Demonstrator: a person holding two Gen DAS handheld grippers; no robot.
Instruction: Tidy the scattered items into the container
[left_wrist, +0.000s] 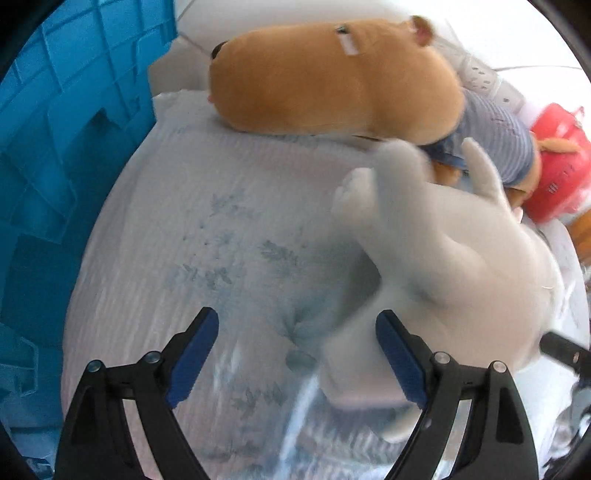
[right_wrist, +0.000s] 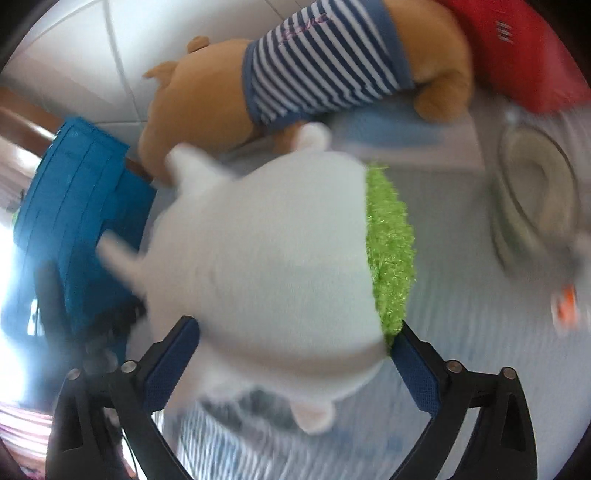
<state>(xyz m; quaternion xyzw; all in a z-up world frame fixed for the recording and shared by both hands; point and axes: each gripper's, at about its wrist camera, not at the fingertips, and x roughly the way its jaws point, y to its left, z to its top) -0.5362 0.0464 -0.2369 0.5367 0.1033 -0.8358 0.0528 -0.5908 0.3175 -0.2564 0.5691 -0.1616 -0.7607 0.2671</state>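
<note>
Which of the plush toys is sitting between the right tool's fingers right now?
The white plush with the green fuzzy patch. The striped-shirt brown plush lies beyond it, out of the right tool.

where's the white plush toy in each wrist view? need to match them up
Left wrist: white plush toy lower right, one limb beside the open left gripper.
Right wrist: white plush toy fills the centre, between the fingers of the right gripper.
Shared landmark: blue crate, at left in both.

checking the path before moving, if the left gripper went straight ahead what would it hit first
Probably the bedspread first; beyond it, the brown plush. The left gripper is open, the white plush just right. Depth is unclear.
</note>
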